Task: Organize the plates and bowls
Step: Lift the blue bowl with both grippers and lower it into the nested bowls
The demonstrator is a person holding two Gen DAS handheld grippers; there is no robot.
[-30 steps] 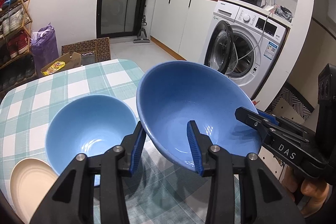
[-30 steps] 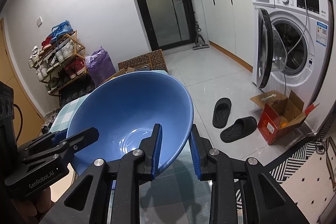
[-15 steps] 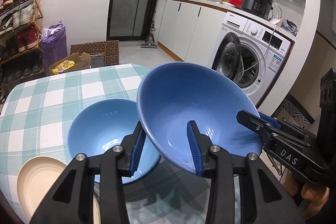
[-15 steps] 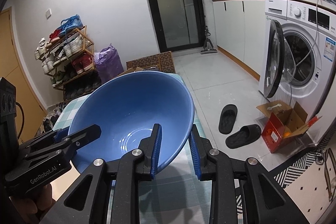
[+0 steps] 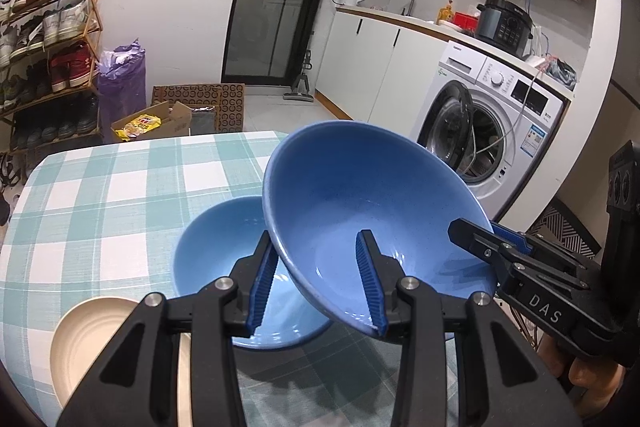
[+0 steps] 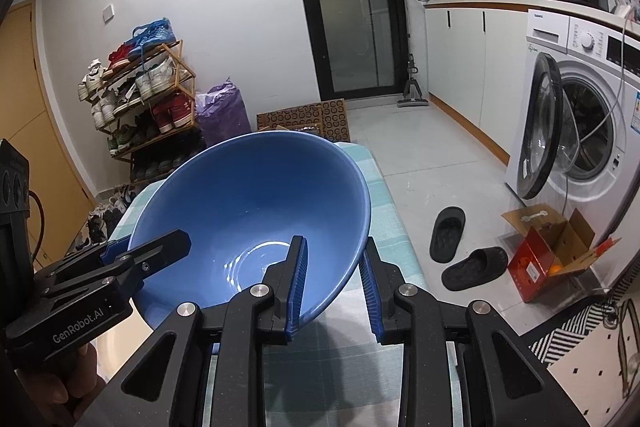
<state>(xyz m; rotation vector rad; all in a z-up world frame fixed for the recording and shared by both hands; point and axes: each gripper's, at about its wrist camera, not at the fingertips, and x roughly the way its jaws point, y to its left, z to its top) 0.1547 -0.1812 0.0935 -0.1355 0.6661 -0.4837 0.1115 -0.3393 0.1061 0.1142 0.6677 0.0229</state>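
While tilted above the light blue bowl, gripped at opposite rims: dark blue bowl, left gripper and right gripper narrowly parted, clamping.

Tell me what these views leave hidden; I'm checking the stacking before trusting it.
- Left wrist view: the lighter blue bowl's right side is hidden behind the dark blue bowl.
- Left wrist view: the cream plate is cut off by the left gripper.
- Right wrist view: lighter bowl and plate are hidden.
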